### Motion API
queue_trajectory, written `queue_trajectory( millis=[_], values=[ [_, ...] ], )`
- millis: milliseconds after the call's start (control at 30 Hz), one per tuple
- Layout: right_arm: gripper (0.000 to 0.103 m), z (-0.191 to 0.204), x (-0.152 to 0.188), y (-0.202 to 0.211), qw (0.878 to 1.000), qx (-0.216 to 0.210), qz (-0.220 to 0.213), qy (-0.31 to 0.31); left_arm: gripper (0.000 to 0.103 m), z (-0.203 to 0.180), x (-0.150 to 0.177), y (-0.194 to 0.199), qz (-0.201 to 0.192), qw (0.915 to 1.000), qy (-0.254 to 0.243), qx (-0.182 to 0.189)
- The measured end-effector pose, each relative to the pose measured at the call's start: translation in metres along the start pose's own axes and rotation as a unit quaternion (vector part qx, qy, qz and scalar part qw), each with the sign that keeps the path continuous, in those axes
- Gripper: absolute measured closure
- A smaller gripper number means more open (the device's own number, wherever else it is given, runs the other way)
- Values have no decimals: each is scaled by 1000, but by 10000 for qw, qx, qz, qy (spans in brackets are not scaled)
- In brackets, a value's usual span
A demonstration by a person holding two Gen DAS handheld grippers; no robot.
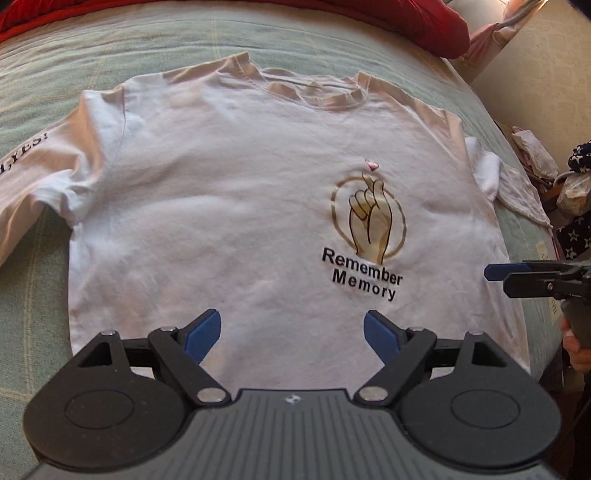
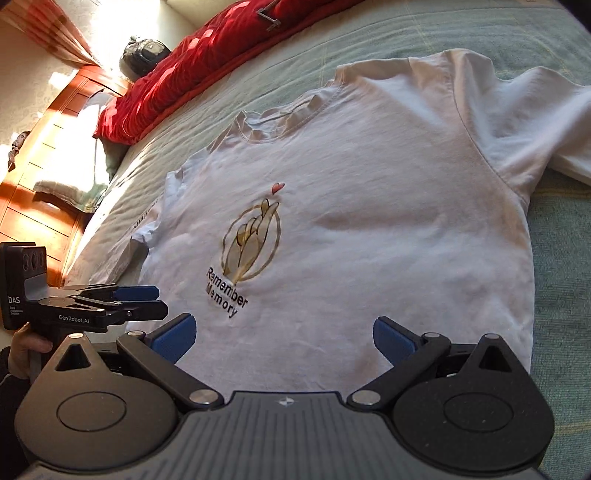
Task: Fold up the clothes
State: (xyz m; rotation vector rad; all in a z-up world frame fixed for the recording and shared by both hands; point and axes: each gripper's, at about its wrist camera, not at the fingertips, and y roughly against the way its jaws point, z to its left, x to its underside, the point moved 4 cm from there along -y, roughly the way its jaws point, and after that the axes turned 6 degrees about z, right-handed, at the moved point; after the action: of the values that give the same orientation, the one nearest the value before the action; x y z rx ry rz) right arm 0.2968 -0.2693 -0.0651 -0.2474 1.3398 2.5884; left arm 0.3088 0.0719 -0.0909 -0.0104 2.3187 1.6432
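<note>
Both tongs are hanging released over the hem end of a white T-shirt [image 1: 229,206], nothing between their blue pads. Left gripper [image 1: 291,336] is hovering above the shirt's lower middle; right gripper [image 2: 284,341] is doing likewise beside it. Front up, the shirt is lying flat on a pale green bedspread [image 1: 33,295], collar toward a red quilt [image 2: 177,74].

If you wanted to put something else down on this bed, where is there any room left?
Bare green bedspread shows between the white T-shirt and the red quilt at the top, and below the shirt's spread sleeve. The other sleeve's side is crowded: bed edge, clutter beyond.
</note>
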Motion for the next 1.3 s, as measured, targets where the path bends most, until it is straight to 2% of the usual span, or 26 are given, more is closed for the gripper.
queue_trajectory(
  millis=[200, 333, 500, 667, 833, 933, 1067, 1200, 1300],
  values=[
    [0, -36, 45, 25, 9989, -21, -367, -291, 18, 26, 53, 15, -311, 9993, 203, 80],
    [0, -39, 68, 28, 9980, 107, -590, -208, 13, 35, 80, 25, -536, 9981, 234, 174],
    [0, -23, 82, 18, 9936, 712, -845, 236, 11, 40, 102, 32, -747, 9966, 292, 211],
    [0, -8, 88, 4, 9835, 1413, -932, 645, 10, 44, 116, 39, -783, 9962, 296, 232],
    [0, 5, 96, -8, 9678, 2035, -906, 1175, 10, 50, 115, 51, -816, 9961, 311, 102],
    [0, 9, 97, -7, 9642, 2172, -899, 1231, 10, 65, 106, 67, -1001, 9942, 365, -121],
    [0, 14, 95, 2, 9681, 2124, -905, 970, 10, 106, 90, 94, -1314, 9881, 730, -318],
    [0, 27, 92, 11, 9757, 1708, -1159, 733, 10, 155, 66, 114, -1597, 9779, 1292, -396],
    [0, 38, 86, 11, 9775, 1550, -1271, 649, 10, 193, 44, 118, -1783, 9691, 1665, -360]
  ],
)
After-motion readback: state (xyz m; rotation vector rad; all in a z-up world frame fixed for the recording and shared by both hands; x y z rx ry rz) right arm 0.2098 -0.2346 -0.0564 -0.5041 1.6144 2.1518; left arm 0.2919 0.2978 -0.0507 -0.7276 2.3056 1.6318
